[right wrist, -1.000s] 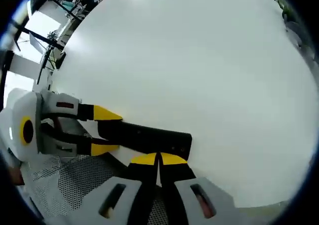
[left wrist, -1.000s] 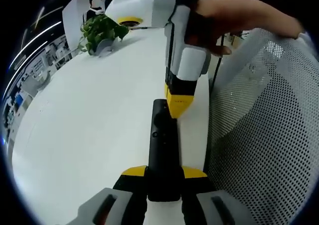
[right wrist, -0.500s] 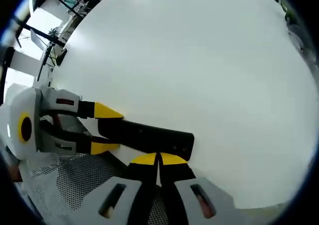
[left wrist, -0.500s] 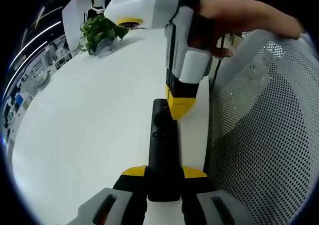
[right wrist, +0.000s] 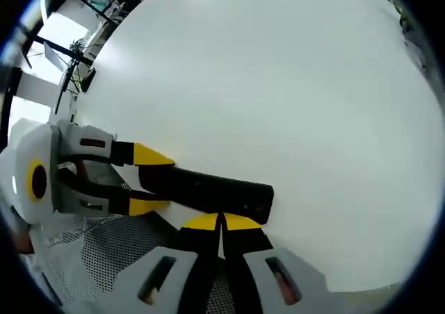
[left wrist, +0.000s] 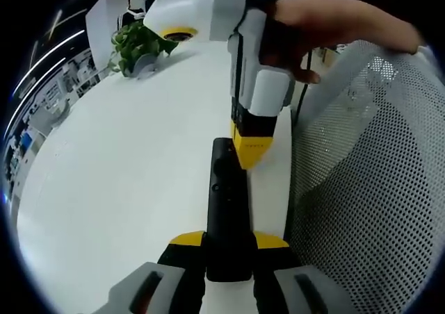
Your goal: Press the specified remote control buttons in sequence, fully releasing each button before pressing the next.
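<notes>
Fingers first: the left gripper has its yellow-tipped fingers clamped on the near end of the black remote, one on each side, holding it flat just above the white table. The right gripper has its two fingers pinched together with nothing between them, and the tips sit on the remote's far end near the small buttons; in the left gripper view it comes down from the top, its yellow tip touching or all but touching the right edge of the remote's far end, with a hand gripping it above. What's changed over the last second: honestly very little. The right gripper's tip dipped a hair lower half a second ago and is now back up a touch, while the remote hasn't shifted in the left fingers at all. I'd read that as a press-and-release cycle on one button, or a press being eased off, but I can't tell from these shots whether the button is actually down or which one it is. For the task that means the sequence is underway, and the thing to watch is a full lift-off before the next press. The remote lies near the table's right edge, beside a mesh chair back, with a plant well off at the far side.
</notes>
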Available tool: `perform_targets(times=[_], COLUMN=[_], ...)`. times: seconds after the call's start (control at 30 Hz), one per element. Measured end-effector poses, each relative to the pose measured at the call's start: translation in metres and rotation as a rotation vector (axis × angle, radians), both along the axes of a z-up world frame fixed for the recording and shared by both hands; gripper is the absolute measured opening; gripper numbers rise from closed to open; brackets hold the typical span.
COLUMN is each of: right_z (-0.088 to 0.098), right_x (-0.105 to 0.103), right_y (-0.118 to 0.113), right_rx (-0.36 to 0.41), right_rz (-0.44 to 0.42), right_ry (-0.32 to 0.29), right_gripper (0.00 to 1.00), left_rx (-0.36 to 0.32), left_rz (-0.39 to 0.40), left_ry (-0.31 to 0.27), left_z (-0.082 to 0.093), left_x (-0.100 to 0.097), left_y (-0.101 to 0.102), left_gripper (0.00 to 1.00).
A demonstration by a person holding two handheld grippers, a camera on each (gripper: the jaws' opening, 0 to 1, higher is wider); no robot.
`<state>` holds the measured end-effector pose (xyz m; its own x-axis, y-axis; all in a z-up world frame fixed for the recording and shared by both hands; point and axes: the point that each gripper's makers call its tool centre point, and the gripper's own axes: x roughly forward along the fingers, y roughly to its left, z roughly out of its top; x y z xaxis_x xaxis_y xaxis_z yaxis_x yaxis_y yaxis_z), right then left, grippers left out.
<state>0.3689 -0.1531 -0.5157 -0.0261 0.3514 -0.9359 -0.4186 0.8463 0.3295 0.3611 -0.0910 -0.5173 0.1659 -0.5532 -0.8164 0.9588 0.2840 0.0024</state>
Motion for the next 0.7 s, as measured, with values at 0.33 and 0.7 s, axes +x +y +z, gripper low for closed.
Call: perform_targets(times=[0.33,0.7], right_z=[0.012,0.006], right_x=[0.015,0.014], right_y=[0.006,0.007], right_rx=[0.064,0.028], right_rz=[-0.044,-0.001], right_ry=[-0.086,-0.087], right_gripper=[0.00,0.00], left_rx=[0.002,0.001], left_rz=[-0.002,-0.003], left_ry=[-0.002,-0.003], left_z=[0.000,0.000], left_x=[0.000,0.000], left_y=[0.000,0.000], left_gripper=[0.24,0.24])
